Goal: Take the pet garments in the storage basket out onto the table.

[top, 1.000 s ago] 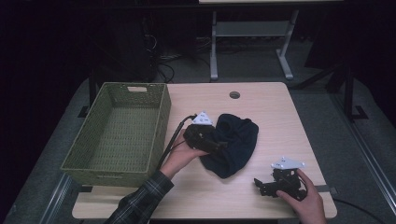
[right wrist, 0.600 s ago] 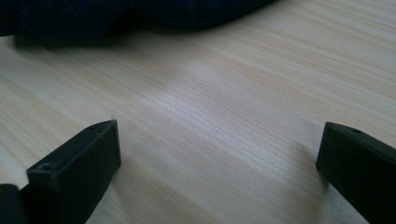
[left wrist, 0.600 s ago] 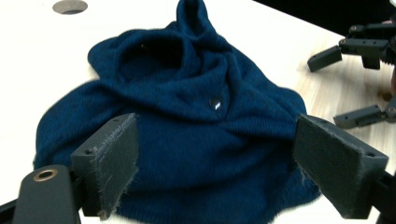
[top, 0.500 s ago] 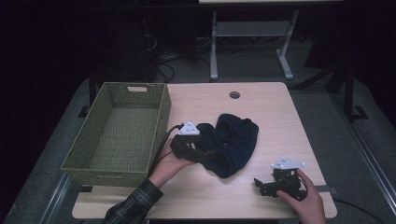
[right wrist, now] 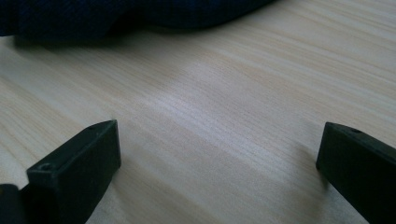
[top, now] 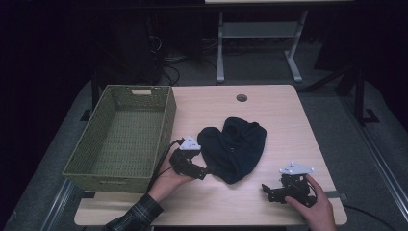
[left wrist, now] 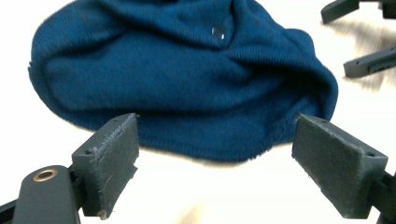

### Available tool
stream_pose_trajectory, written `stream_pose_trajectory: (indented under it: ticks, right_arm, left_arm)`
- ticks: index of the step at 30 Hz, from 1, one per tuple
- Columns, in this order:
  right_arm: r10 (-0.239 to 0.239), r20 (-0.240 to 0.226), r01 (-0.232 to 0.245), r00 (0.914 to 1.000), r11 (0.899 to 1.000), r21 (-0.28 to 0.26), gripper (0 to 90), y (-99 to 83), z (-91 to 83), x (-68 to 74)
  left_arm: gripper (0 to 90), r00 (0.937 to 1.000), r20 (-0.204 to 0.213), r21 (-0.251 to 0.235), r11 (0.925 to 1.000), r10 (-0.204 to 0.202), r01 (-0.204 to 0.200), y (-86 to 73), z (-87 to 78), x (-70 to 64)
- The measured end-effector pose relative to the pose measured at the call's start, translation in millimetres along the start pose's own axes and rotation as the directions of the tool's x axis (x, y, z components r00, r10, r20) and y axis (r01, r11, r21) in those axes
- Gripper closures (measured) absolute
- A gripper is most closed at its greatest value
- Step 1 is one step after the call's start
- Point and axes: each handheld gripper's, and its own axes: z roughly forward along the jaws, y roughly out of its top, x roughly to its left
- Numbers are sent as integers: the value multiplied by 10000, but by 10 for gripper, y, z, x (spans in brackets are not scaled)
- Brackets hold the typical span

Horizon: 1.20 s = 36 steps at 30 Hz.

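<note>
Left gripper view: jaws apart before beanie (left wrist: 187, 84) hem.

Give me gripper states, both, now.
Left gripper: open, holding nothing, blue knit hat just ahead.
Right gripper: open, holding nothing.

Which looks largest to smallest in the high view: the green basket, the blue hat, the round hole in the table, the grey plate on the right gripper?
1. Green basket
2. Blue hat
3. Grey plate on the right gripper
4. Round hole

The hole lies farther from the camera, so its last place is less sure.
</note>
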Motion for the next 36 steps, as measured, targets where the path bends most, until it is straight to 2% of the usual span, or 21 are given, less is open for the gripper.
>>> stream_pose_trajectory:
  ticks: [7,11,18,24,27,29,31,32,36]
  right_arm:
    - [-2,-2,2,10000,10000,1,0,0,0,0]
    - [-9,-3,9,10000,10000,-1,0,-1,-1,0]
    - [-14,-12,14,10000,10000,0,0,-1,-1,-1]
    - [-11,-11,11,10000,10000,-3,0,-2,-1,0]
    - [-11,-12,11,10000,10000,-3,0,-2,-1,0]
    - [-13,-11,13,10000,10000,-4,0,-2,-1,0]
    - [-14,-9,14,10000,10000,-3,0,-2,-1,-1]
    - [-11,-11,11,10000,10000,-2,0,-2,-1,0]
    - [-11,-10,11,10000,10000,-2,0,-2,-1,0]
  left_arm:
    - [143,9996,-252,474,9988,120,-108,-79,62,-53]
    - [140,9984,-473,993,9947,321,-273,-163,137,-96]
    - [135,9985,-439,1519,9881,326,-256,-238,220,-118]
    - [130,9973,-553,1532,9874,483,-393,-268,239,-135]
    - [130,9931,-805,1278,9890,855,-748,-314,252,-158]
    - [128,9933,-869,913,9935,763,-683,-350,258,-167]
    - [128,9934,-873,829,9943,750,-677,-360,256,-169]
    - [127,9936,-862,513,9963,733,-691,-394,259,-170]
    - [128,9936,-864,310,9970,731,-707,-420,259,-169]
